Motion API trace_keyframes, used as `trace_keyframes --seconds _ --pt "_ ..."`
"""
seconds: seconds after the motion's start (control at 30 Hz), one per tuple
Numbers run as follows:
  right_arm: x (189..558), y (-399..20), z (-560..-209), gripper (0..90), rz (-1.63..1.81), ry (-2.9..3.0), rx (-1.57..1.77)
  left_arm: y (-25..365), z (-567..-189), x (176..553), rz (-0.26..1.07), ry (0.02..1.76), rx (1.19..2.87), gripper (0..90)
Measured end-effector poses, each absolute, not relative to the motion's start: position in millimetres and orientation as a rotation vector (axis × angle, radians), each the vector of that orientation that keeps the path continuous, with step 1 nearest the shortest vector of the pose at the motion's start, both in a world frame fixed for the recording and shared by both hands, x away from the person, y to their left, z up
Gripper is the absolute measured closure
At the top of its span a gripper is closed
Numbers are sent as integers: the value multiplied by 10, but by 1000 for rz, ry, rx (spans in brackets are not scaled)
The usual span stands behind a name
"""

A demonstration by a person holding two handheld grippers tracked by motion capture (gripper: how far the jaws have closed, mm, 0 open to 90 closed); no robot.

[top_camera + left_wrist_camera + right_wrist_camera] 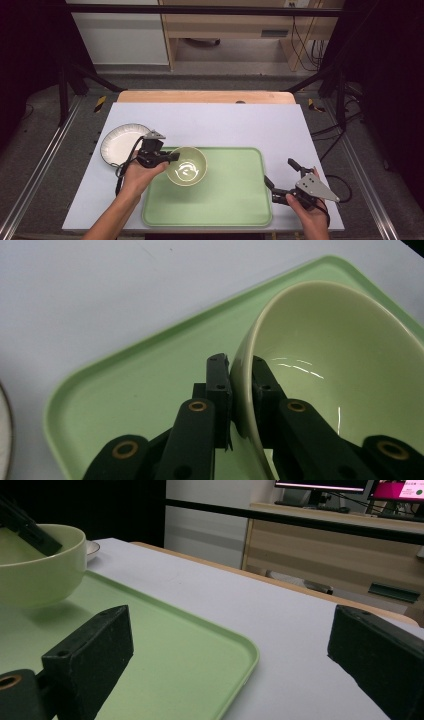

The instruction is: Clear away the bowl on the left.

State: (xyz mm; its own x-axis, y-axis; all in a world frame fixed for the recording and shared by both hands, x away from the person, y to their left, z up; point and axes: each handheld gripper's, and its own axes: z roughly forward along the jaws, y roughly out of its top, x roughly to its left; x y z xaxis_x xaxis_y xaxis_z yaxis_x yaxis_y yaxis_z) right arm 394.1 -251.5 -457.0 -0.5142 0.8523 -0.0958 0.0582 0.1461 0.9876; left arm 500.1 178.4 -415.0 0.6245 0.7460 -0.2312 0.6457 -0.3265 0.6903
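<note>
Left gripper (172, 157) clamped on the near-left rim of a pale green bowl (187, 166), bowl on the green tray's (225, 200) far-left part, right gripper (280, 175) wide open and empty at the tray's right edge, white plate (120, 142) left of the tray.

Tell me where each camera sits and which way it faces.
High view: above the table, looking down; forearms, left gripper, right gripper.
Left gripper view: rides the left gripper, jaws clamping the bowl rim.
Right gripper view: looks across the tray; open right gripper.
Every view shows bowl and tray.
</note>
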Motion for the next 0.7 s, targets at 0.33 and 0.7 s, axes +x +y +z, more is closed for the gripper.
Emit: trace_keyframes --seconds 0.33,0.7 --pt "3941 -2521 -4569 45 1440 1725 880 1637 -4227 4971 118 1080 2065 821" --pt "3941 -2521 -4570 45 1438 1727 883 1441 -4278 4936 69 1049 2073 820"
